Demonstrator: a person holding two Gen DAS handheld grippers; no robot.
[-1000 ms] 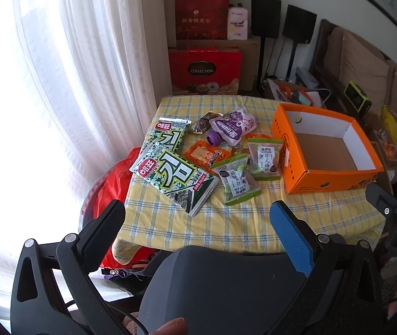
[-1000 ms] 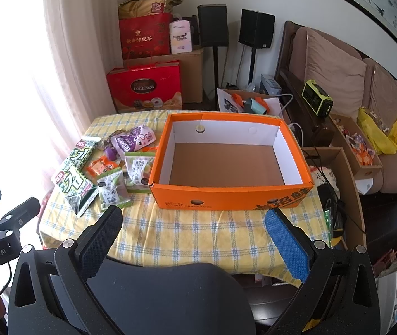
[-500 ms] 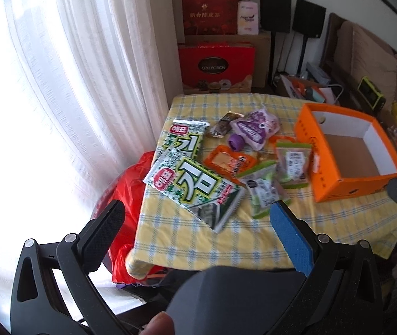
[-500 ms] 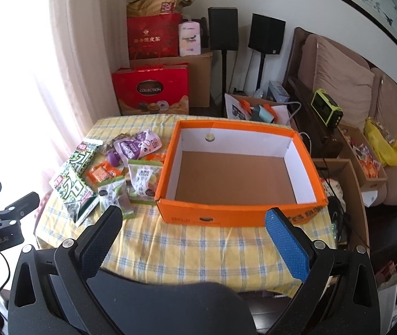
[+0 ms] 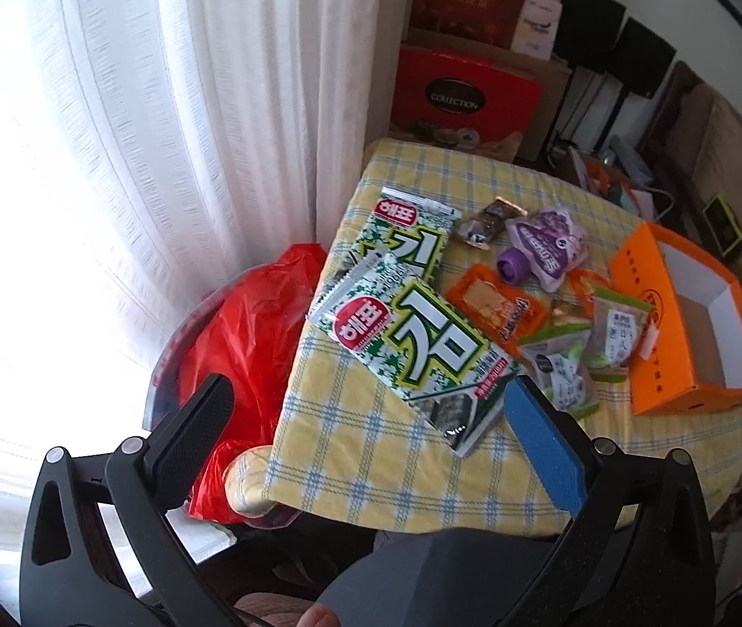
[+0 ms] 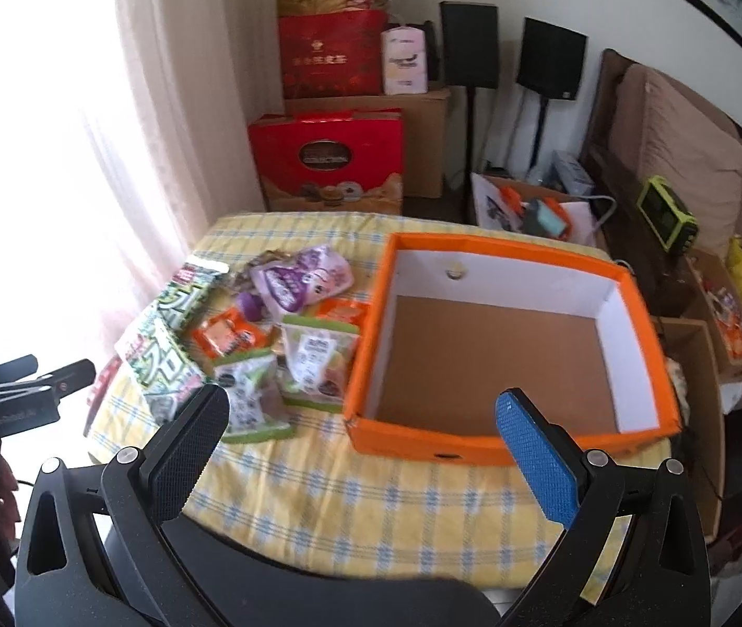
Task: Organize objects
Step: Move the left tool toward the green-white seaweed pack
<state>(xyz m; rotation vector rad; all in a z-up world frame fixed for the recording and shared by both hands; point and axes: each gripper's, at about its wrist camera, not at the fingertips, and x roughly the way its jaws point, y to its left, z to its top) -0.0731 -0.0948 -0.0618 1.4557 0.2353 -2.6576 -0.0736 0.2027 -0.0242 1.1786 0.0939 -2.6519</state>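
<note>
An empty orange box (image 6: 647, 324) (image 5: 668, 334) stands on the right of a yellow checked table (image 6: 350, 501) (image 5: 371, 449). Left of it lie snack packs: two green seaweed packs (image 5: 417, 339) (image 6: 162, 360), a purple spouted pouch (image 5: 543, 251) (image 6: 297, 277), an orange pack (image 5: 496, 308) (image 6: 224, 339), two green-edged packs (image 5: 564, 371) (image 6: 318, 355) and a dark wrapped snack (image 5: 485, 222). My left gripper (image 5: 365, 418) is open and empty above the table's near left corner, short of the seaweed packs. My right gripper (image 6: 360, 428) is open and empty before the box's near left corner.
A red plastic bag (image 5: 245, 345) hangs beside the table's left edge by a white curtain (image 5: 188, 120). Red gift boxes (image 6: 329, 157) and cartons stand behind the table, with speakers (image 6: 470, 44) and a sofa (image 6: 679, 157) at the right.
Both grippers have moved forward and closer to the table. The left one has swung left over the seaweed packs. The right one has shifted left toward the box's near left corner.
</note>
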